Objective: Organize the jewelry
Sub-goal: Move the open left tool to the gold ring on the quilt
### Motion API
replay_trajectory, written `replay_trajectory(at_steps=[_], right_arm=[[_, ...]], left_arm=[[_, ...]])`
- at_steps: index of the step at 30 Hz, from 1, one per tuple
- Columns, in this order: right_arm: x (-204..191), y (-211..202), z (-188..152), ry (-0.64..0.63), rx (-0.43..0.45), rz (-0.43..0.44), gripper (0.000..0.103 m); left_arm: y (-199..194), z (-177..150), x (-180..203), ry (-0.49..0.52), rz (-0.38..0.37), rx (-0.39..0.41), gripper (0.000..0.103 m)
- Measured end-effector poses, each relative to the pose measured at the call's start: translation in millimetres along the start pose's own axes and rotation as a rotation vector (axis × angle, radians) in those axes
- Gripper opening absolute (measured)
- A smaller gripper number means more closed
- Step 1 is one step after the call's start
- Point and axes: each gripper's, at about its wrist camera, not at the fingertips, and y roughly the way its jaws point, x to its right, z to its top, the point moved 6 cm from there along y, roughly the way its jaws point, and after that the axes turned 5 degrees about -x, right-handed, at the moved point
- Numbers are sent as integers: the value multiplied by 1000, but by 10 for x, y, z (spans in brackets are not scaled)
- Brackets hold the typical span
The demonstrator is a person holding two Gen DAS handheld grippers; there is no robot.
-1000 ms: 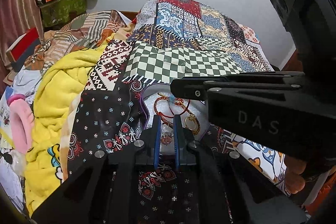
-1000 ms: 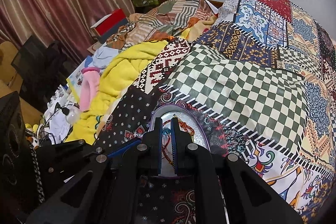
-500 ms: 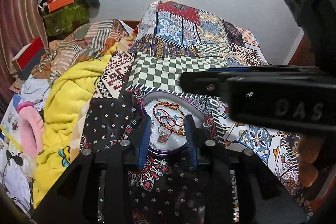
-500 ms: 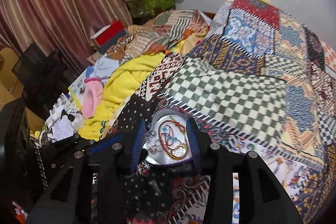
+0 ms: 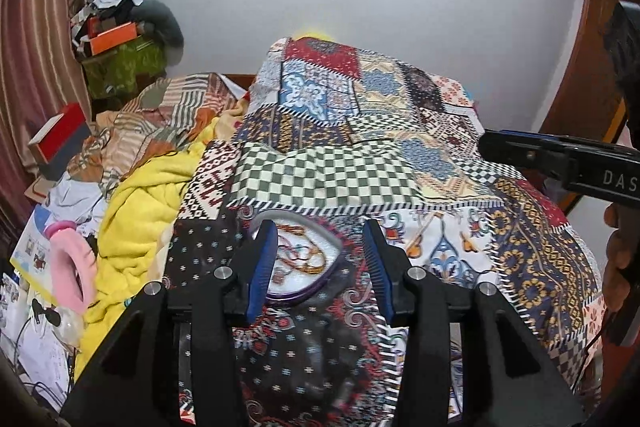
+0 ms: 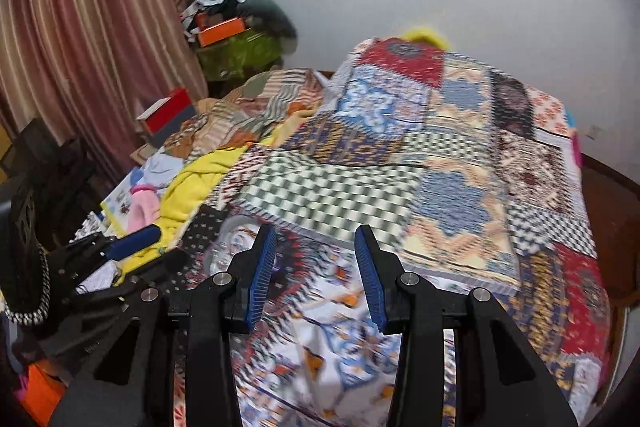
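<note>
jewelry tray [image 5: 298, 263] lies beyond left gripper's [image 5: 320, 267] spread jaws

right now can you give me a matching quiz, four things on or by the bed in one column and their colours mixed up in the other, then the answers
Things
1. blanket
2. dish rim
3. finger pads
4. box on the pile

Colours
A. orange
B. blue
C. yellow
D. purple

Pairs: 1-C, 2-D, 3-B, 4-A

The dish, which holds the jewelry, lies on the quilt between the open fingers of the left gripper. The right gripper is open too.
</note>
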Motion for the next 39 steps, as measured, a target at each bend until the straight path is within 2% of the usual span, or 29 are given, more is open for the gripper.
replay_trajectory(at_steps=[6, 14, 20, 25, 31, 35, 39], right_arm=[[348, -121, -225, 17, -25, -78, 37], [767, -130, -573, 69, -86, -142, 37], [939, 80, -873, 113, -173, -132, 37], [920, 384, -1107, 133, -268, -80, 37], [856, 712, -1233, 174, -349, 13, 37], [846, 895, -1313, 175, -404, -5, 37], [803, 912, -1321, 140, -391, -23, 37]], left_arm=[[22, -22, 296, 37, -32, -16, 44], [274, -107, 688, 80, -85, -80, 44], [570, -303, 889, 114, -106, -161, 44], [751, -511, 946, 132, -114, -219, 44], [929, -699, 934, 144, -118, -276, 44], [1009, -765, 904, 134, -131, -292, 44], [1100, -795, 898, 129, -144, -305, 44]])
